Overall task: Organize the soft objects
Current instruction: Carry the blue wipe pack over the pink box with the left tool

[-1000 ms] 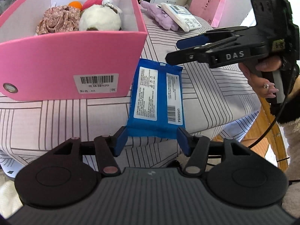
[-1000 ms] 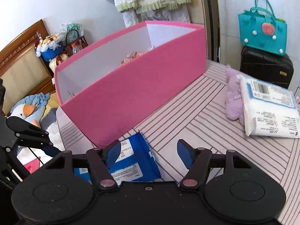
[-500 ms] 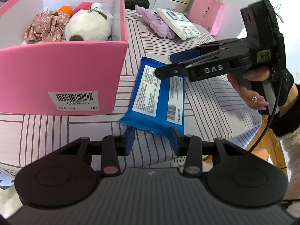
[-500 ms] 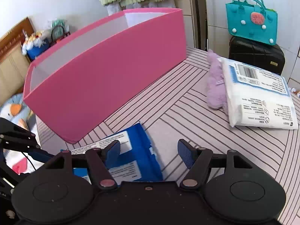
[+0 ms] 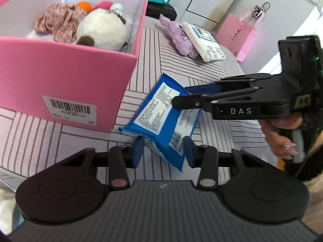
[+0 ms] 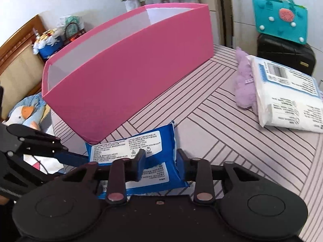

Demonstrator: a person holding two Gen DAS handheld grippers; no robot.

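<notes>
I see the blue wipes pack point(image 5: 161, 117) lying on the striped tablecloth point(image 5: 181, 64), just beside the near corner of the pink box point(image 5: 66, 76). My left gripper point(image 5: 163, 153) has its fingers closed in on the pack's near corner, pads touching both sides, and that corner is tilted up. My right gripper point(image 6: 160, 161) straddles the pack's other end, fingers part open, one pad point(image 6: 141, 159) on the label; I cannot tell whether the other pad touches. Beyond the right fingers, well apart, a purple plush point(image 6: 244, 84) leans against a white tissue pack point(image 6: 286, 94). Inside the box sit a white plush point(image 5: 101, 30) and a floral fabric bundle point(image 5: 58, 22).
</notes>
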